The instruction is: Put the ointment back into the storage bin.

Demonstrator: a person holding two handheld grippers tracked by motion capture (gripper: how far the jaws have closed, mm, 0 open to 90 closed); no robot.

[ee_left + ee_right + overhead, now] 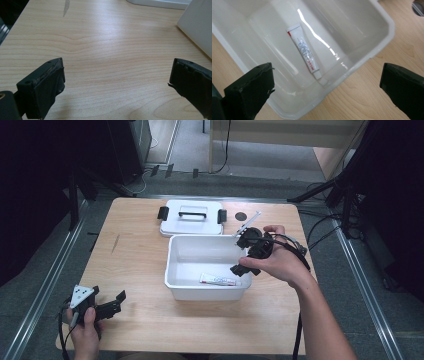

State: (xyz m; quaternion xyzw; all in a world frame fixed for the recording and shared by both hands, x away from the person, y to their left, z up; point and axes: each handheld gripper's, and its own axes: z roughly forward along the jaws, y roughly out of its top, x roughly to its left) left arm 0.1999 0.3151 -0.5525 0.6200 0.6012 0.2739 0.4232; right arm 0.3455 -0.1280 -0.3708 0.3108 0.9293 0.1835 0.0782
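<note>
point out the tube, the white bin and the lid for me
tube (pixel 305 52): right gripper view, middle of its printed body
white bin (pixel 172 260): high view, its left wall
lid (pixel 192 213): high view, its handle on top

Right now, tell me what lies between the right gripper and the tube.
Nothing but air. In the right gripper view the open right gripper hangs above the bin, and the tube lies alone on the bin's floor, untouched.
</note>
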